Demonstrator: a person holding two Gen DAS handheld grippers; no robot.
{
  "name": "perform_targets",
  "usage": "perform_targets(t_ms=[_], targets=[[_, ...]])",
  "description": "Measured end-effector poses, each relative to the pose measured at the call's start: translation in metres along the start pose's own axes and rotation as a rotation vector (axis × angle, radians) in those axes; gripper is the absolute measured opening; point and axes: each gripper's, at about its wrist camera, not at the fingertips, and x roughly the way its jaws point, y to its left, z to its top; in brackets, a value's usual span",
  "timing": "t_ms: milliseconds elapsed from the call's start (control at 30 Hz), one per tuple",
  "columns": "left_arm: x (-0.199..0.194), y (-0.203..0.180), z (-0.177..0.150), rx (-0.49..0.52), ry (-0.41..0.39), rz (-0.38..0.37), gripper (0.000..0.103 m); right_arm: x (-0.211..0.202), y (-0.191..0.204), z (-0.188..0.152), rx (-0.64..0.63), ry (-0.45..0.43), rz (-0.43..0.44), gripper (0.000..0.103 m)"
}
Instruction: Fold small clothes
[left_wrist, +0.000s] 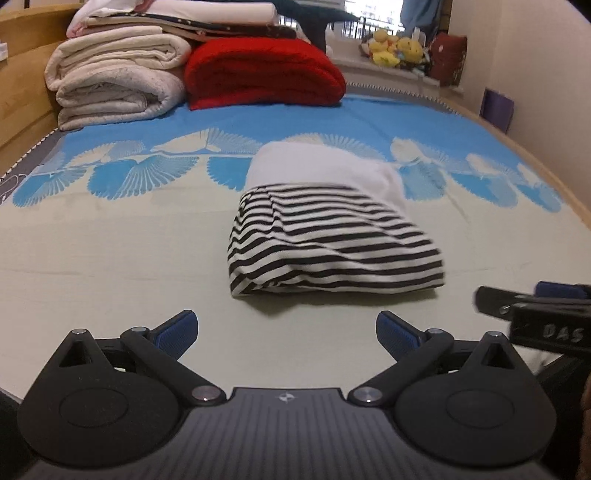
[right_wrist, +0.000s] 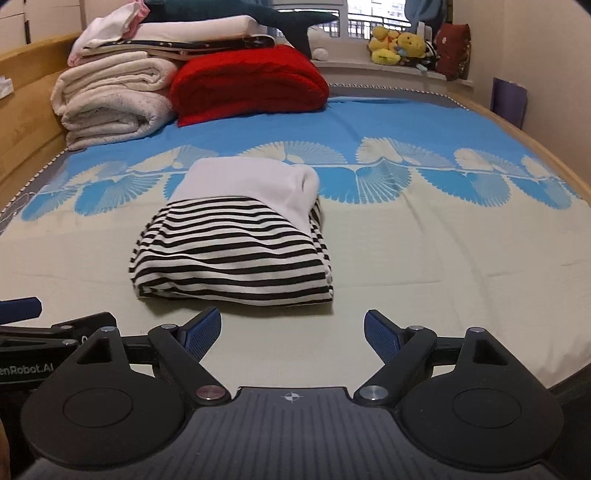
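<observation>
- Bedding covers the whole scene: a sheet (right_wrist: 424, 258), cream up close and blue with fan prints farther back, inside a wooden frame (right_wrist: 22, 122).
- Your left gripper (left_wrist: 287, 334) hovers low over the cream part, fingers spread wide, nothing between them.
- Your right gripper (right_wrist: 292, 334) sits just beside it on the right, likewise spread and empty.
- A folded garment (right_wrist: 232, 251), striped with a white part at its far end, lies flat just ahead of both grippers, touching neither.
- White blankets (right_wrist: 110, 103) and a red blanket (right_wrist: 247, 85) are stacked at the far left, well apart from the garment.
- Plush toys (right_wrist: 399, 46) sit on the far sill.
- Bare sheet surrounds the garment on every side.
</observation>
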Motion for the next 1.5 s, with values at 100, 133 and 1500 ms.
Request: perform_targets(t_ms=[100,133,1500], targets=[[0.009,0.003,0.001,-0.008,0.013,0.011,0.103,0.01,-0.002,0.0,0.01,0.021,-0.025,0.086],[0.009,0.003,0.001,-0.016,0.011,0.003,0.103,0.012,-0.002,-0.001,0.009,0.025,-0.032,0.086],[0.002,0.003,0.004,-0.033,-0.07,-0.025,0.103,0.007,0.019,0.002,-0.033,-0.063,-0.051,0.088]])
